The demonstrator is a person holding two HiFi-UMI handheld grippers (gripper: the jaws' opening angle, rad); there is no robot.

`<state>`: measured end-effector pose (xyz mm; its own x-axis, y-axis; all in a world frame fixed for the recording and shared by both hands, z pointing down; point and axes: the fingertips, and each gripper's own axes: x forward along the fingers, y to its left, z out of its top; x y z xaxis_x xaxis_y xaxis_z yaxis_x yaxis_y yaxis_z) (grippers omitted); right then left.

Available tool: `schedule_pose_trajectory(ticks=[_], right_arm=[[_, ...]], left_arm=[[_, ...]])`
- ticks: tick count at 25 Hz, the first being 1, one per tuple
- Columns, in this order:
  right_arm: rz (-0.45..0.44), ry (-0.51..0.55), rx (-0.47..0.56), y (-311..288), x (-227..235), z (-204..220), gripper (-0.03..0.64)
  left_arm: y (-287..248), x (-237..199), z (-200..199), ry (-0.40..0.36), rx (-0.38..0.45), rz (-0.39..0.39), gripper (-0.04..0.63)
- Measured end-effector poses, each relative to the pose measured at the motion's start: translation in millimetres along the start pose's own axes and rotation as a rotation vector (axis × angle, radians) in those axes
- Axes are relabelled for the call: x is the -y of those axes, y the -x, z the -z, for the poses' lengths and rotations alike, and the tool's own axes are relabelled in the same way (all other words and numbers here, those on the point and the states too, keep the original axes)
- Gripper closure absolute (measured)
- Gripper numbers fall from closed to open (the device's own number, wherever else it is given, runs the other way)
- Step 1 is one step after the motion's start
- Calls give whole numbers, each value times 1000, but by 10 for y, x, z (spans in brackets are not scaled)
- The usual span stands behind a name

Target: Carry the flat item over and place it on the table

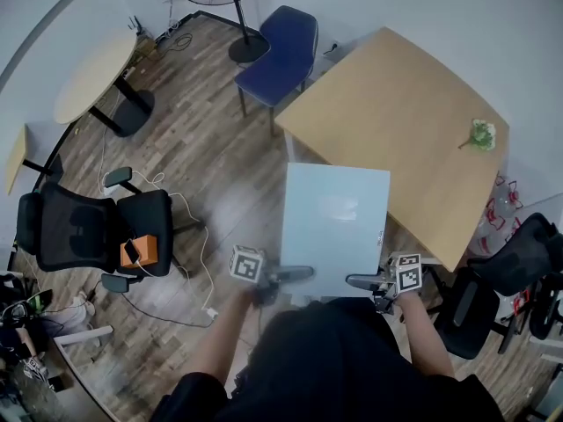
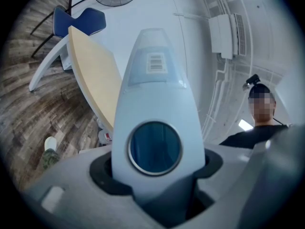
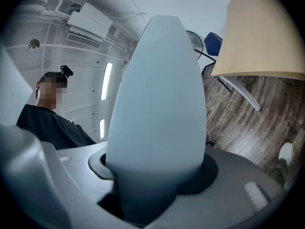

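Where the panel (image 1: 334,227) is: at the centre of the head view, carried level above the plank floor (image 1: 202,165), its upper end overlapping the near edge of the table (image 1: 413,121).
Left gripper: the left gripper (image 1: 308,273) reaches in from the left near the panel's lower corner. Its dark pads (image 2: 100,175) are clamped on the panel's two faces, grasping it.
Right gripper: the right gripper (image 1: 352,281) reaches in from the right near the other lower corner. Its pads (image 3: 207,175) press the panel from both sides in the same way.
Panel's lie: broad face up, long axis running from the bottom of the frame toward the top, far short edge toward the table.
Panel's make: thin, pale blue, rectangular, smooth and faintly glossy. The left gripper view shows a barcode sticker (image 2: 156,62) and a round dark-blue window (image 2: 155,148) ringed in metal.
Table: smooth light wood top, with a small bunch of flowers (image 1: 481,134) at the right.
Surroundings: a blue chair (image 1: 280,55) at upper centre and a black office chair (image 1: 97,227) at the left.
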<state>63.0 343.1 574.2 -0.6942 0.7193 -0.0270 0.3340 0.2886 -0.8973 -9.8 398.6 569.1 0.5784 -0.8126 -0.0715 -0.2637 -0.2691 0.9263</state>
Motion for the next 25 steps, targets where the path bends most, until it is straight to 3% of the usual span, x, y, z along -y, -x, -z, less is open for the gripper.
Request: schedule_pose_trajectory(ticks=[11,19,25], right_arm=[[53,-36,77,754,755,-1456,316],[76,-113,173,1442,1206,-2166,314],[64,-149,231,1888,1536,-2568,318]], left_arm=[[-1035,-691,-1460,46,-54,4,259],[-1856,-1164,-2149,103,-132,-25,253],[-2370,-1510,-2551,93,-164,-63,247]])
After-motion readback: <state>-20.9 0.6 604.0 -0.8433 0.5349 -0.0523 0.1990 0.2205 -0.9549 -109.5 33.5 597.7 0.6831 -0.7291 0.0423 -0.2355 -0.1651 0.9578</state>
